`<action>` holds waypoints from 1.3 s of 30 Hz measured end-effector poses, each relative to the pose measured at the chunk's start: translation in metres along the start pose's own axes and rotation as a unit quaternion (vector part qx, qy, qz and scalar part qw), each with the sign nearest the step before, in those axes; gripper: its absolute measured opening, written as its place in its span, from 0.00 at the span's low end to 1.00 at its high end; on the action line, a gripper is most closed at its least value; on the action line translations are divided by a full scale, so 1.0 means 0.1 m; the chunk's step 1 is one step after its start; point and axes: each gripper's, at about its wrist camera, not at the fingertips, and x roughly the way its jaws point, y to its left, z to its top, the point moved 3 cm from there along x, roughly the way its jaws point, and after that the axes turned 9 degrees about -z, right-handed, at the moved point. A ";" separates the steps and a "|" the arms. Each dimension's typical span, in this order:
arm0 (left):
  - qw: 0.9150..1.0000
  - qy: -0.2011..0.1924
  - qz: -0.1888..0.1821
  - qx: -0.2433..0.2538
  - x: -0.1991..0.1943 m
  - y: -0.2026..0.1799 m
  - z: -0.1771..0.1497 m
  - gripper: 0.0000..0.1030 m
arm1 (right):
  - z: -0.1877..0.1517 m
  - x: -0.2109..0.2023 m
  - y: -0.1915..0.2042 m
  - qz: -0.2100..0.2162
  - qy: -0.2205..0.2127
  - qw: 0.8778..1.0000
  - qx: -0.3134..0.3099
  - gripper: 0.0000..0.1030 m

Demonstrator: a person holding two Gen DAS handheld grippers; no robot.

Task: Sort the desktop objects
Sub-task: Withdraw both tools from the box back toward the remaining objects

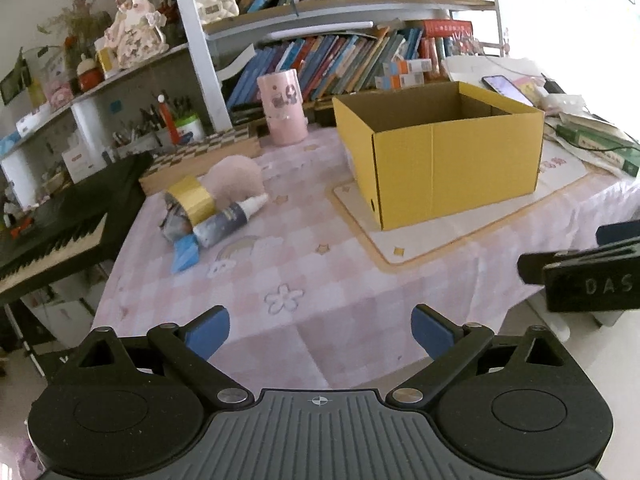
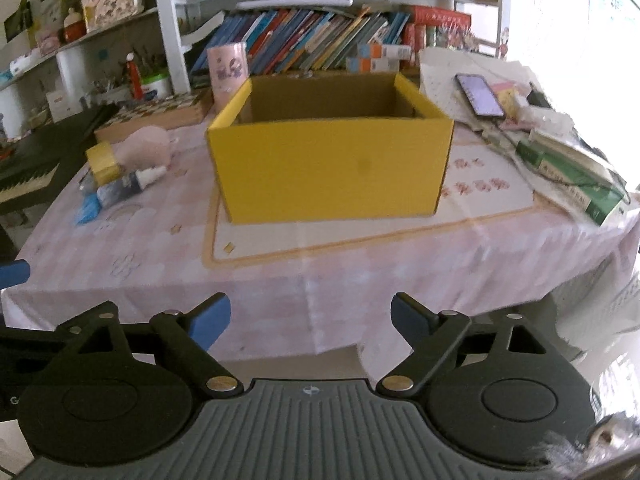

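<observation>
Both grippers, left [image 1: 320, 334] and right [image 2: 310, 320], had fingers apart and empty; books [image 2: 312, 46], a phone [image 2: 480, 94] and a keyboard [image 1: 48, 236] crowded the box [image 2: 332, 160].

A pink-and-white checked cloth with star and flower prints [image 1: 304, 264] covers the bench, and a cream placemat with an orange border [image 1: 404, 248] lies on it. Behind stands a white-framed bookshelf [image 1: 196, 40] packed with leaning colourful books [image 1: 332, 60]. Off the bench's left edge sits a black electronic keyboard [image 1: 52, 228]. On the right side — a lit smartphone [image 2: 480, 94] and a thick green book [image 2: 572, 184] among loose papers. A tall pink cylindrical container [image 1: 282, 106] stands upright by the books.
</observation>
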 end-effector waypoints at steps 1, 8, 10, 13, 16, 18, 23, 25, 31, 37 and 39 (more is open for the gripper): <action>1.000 0.000 -0.001 -0.003 -0.02 0.02 -0.02 1.00 | -0.03 -0.01 0.03 0.003 0.005 1.000 -0.001 0.86; 1.000 0.001 0.000 -0.022 -0.14 0.18 -0.15 1.00 | -0.11 -0.09 0.22 0.014 0.012 1.000 -0.010 0.87; 1.000 -0.003 0.000 -0.031 -0.17 0.24 -0.17 1.00 | -0.12 -0.10 0.27 0.018 0.012 1.000 -0.015 0.87; 0.999 -0.005 0.000 -0.042 -0.20 0.31 -0.19 1.00 | -0.13 -0.14 0.35 0.022 0.009 0.999 -0.022 0.87; 0.999 -0.007 0.005 -0.051 -0.24 0.38 -0.22 1.00 | -0.13 -0.16 0.42 0.026 0.008 0.999 -0.030 0.87; 0.998 -0.009 0.014 -0.054 -0.26 0.43 -0.23 1.00 | -0.13 -0.17 0.47 0.029 0.006 0.999 -0.035 0.87; 0.998 -0.008 0.037 -0.057 -0.30 0.52 -0.26 1.00 | -0.12 -0.20 0.60 0.038 0.000 0.998 -0.048 0.87; 0.997 -0.010 0.041 -0.062 -0.32 0.57 -0.27 1.00 | -0.11 -0.21 0.65 0.044 -0.002 0.998 -0.052 0.87; 0.995 -0.013 0.054 -0.078 -0.39 0.73 -0.32 1.00 | -0.10 -0.23 0.83 0.057 -0.007 0.996 -0.067 0.87; 0.993 -0.016 0.074 -0.092 -0.47 0.90 -0.38 1.00 | -0.07 -0.25 1.04 0.074 -0.012 0.994 -0.083 0.87; 0.992 -0.017 0.081 -0.097 -0.49 0.97 -0.40 1.00 | -0.06 -0.25 1.12 0.080 -0.014 0.993 -0.089 0.87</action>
